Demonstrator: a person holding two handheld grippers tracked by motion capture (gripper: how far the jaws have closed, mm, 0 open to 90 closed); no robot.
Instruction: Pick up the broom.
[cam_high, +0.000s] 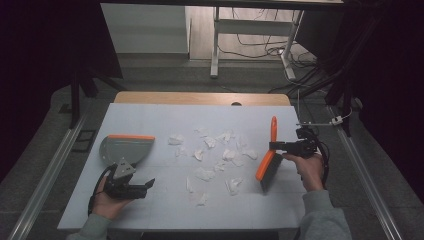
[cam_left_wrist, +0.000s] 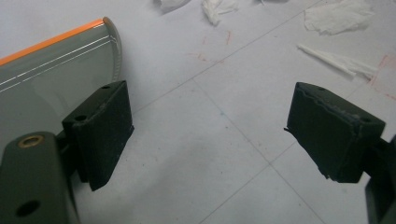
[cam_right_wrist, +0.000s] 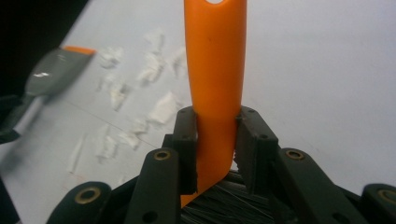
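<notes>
From the high view, torn scraps of white tissue (cam_high: 215, 157) lie scattered across the middle of the pale table (cam_high: 165, 115). The right gripper (cam_high: 280, 146) is clamped on the orange handle of a hand brush (cam_high: 270, 162), bristle head low at the right edge of the scraps. The left gripper (cam_high: 145, 186) rests near the front left, jaws apart and empty, just in front of the grey dustpan (cam_high: 125, 148) with its orange lip. My worry: the dustpan sits loose and unheld, so a sweep could shove it away or scatter the light paper past it.

In the left gripper view, the two black foam pads (cam_left_wrist: 100, 133) stand wide apart over bare, faintly gridded tabletop; the dustpan's smooth, glossy grey wall (cam_left_wrist: 56, 70) curves just beside one pad, not touched.

In the right gripper view, the jaws squeeze the slick, tapering plastic handle (cam_right_wrist: 215, 74); dark bristles (cam_right_wrist: 224, 210) show below. That smooth taper could twist or slip in the grip under sideways load.
</notes>
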